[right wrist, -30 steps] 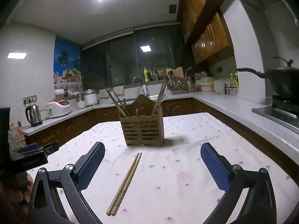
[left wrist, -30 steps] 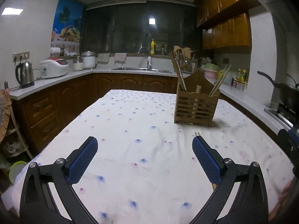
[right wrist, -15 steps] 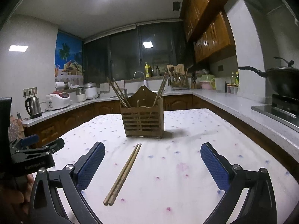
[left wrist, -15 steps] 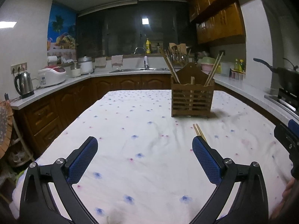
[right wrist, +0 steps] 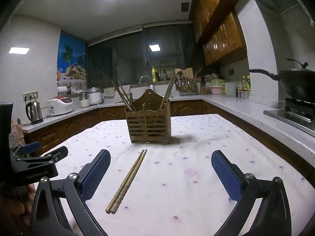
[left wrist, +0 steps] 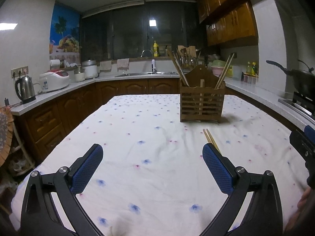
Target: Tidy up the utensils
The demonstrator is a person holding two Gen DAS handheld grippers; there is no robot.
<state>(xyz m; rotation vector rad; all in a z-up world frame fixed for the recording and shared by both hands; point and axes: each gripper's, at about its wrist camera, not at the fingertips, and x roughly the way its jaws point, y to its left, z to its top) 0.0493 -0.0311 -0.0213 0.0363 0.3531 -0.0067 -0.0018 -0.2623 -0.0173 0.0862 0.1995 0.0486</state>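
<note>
A pair of wooden chopsticks (right wrist: pixel 128 179) lies side by side on the flowered tablecloth, between my right gripper's (right wrist: pixel 160 172) open fingers, nearer the left one. In the left wrist view the chopsticks (left wrist: pixel 210 138) show partly behind the right finger of my open, empty left gripper (left wrist: pixel 152 166). A slatted wooden utensil holder (right wrist: pixel 148 125) stands upright beyond them with several chopsticks leaning in it; it also shows in the left wrist view (left wrist: pixel 201 104).
The table (left wrist: pixel 137 129) has wooden cabinets on the left and a counter on the right. A wok (right wrist: pixel 295 83) sits on a stove at far right. A kettle (left wrist: pixel 25 89) and rice cooker (left wrist: pixel 55 80) stand on the left counter.
Both views have tilted down and drawn slightly nearer the table. The holder sits more centred in the left wrist view. The chopsticks have not moved; both grippers stay open.
</note>
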